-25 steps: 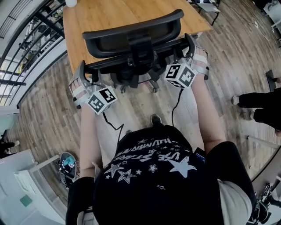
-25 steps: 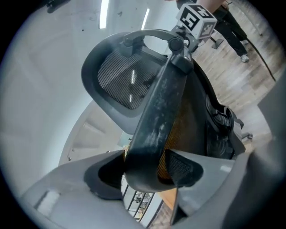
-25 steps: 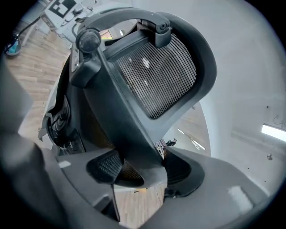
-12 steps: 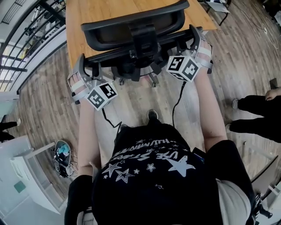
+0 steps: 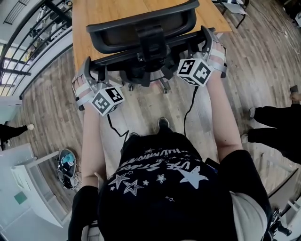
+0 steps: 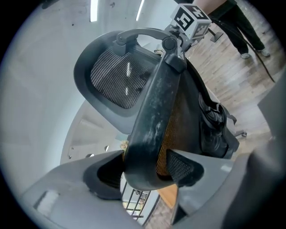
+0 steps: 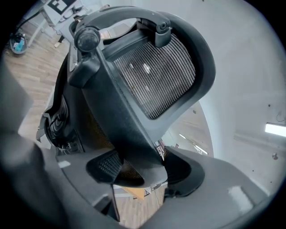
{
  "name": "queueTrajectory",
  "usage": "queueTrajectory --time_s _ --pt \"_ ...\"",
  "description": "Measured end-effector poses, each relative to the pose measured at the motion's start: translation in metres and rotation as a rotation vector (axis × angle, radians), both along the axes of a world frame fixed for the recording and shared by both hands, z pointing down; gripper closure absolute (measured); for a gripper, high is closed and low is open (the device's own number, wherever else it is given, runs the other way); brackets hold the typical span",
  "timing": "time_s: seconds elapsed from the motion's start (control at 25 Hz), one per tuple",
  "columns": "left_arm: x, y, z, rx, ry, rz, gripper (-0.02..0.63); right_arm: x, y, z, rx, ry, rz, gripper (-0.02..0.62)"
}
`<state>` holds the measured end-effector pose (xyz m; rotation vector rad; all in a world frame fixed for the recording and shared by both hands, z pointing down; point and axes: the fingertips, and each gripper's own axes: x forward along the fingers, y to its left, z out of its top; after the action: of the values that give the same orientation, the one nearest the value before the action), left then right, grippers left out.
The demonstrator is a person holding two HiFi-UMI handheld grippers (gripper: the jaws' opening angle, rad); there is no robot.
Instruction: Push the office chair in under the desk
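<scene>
A black office chair (image 5: pixel 141 33) with a mesh headrest stands against the wooden desk (image 5: pixel 108 12), its back towards me. My left gripper (image 5: pixel 91 70) is shut on the left edge of the chair's back, and the dark back frame (image 6: pixel 154 103) sits pinched between its pads (image 6: pixel 181 166). On the right edge, my right gripper (image 5: pixel 205 42) is shut on the frame (image 7: pixel 120 112) in the same way. The mesh headrest (image 7: pixel 156 76) rises above both grips. The seat is hidden beneath the desk top.
The chair's castors (image 5: pixel 163 88) rest on wood-plank floor just ahead of my feet. A person's legs (image 5: pixel 277 127) stand at the right. A railing (image 5: pixel 28 47) runs along the left, with a bag (image 5: pixel 66 164) and a white unit (image 5: pixel 23 188) at lower left.
The chair and both grippers have shifted a little forward, towards the desk, and I have stepped after them. The legs at the right have moved.
</scene>
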<state>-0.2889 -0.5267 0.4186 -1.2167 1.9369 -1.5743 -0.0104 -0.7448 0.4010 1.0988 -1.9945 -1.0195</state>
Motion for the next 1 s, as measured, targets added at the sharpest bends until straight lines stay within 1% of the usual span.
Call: queueTrajectory --time_s 0.08,0.24,0.4,0.48,0.6,0.76,0.92,1.0 --pt "0.000 0.001 0.002 -0.009 -0.005 0.008 0.314 0.001 0.002 0.001 0.000 -0.002 -0.003 0.310" --pt "0.006 0.005 0.002 0.015 -0.005 0.035 0.314 0.009 0.010 0.002 0.004 -0.004 -0.022 0.310" --pt "0.008 0.009 0.001 -0.017 -0.032 0.055 0.314 0.017 0.023 0.002 0.027 -0.013 -0.025 0.336" --pt "0.010 0.013 0.004 -0.027 -0.033 0.059 0.314 0.022 0.030 0.004 0.023 -0.007 -0.017 0.356" --pt "0.013 0.027 0.006 0.001 0.021 0.069 0.314 0.029 0.045 0.004 0.008 -0.010 0.001 0.364" --pt "0.015 0.057 0.012 0.015 0.129 0.088 0.314 0.035 0.076 0.001 -0.029 -0.087 0.031 0.396" --pt "0.021 0.080 0.017 0.021 0.201 0.121 0.316 0.033 0.104 -0.008 -0.033 -0.117 0.065 0.428" --pt "0.027 0.093 0.020 0.029 0.264 0.138 0.318 0.029 0.119 -0.013 -0.037 -0.146 0.074 0.440"
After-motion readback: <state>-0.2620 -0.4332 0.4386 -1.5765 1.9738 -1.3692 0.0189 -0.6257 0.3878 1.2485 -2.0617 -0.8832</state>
